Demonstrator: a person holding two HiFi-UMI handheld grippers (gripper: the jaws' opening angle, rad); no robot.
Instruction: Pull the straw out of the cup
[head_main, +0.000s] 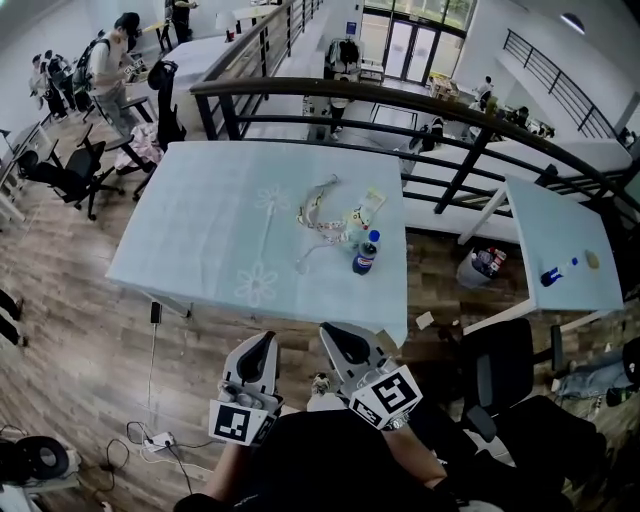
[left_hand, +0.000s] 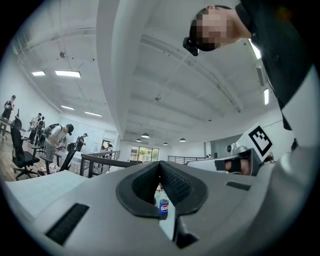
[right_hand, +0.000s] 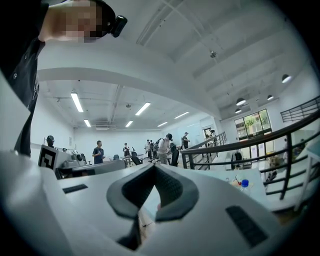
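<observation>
A table under a pale blue cloth (head_main: 220, 220) stands ahead of me. Near its right front part lie a small clear cup with a thin straw (head_main: 305, 263), too small to make out well, a blue-capped Pepsi bottle (head_main: 366, 253), a curled strip (head_main: 318, 208) and a yellowish packet (head_main: 366, 208). Both grippers hang short of the table's near edge, over the wooden floor. The left gripper (head_main: 264, 343) (left_hand: 160, 165) is shut and holds nothing; the bottle (left_hand: 163, 207) shows below its tips. The right gripper (head_main: 335, 333) (right_hand: 154, 168) is also shut and bare, with the bottle (right_hand: 244, 185) off to its right.
A black railing (head_main: 400, 95) runs behind the table. A second table (head_main: 555, 240) stands to the right, a black office chair (head_main: 505, 365) at my right. A power strip and cable (head_main: 155, 438) lie on the floor at left. People stand at desks far left.
</observation>
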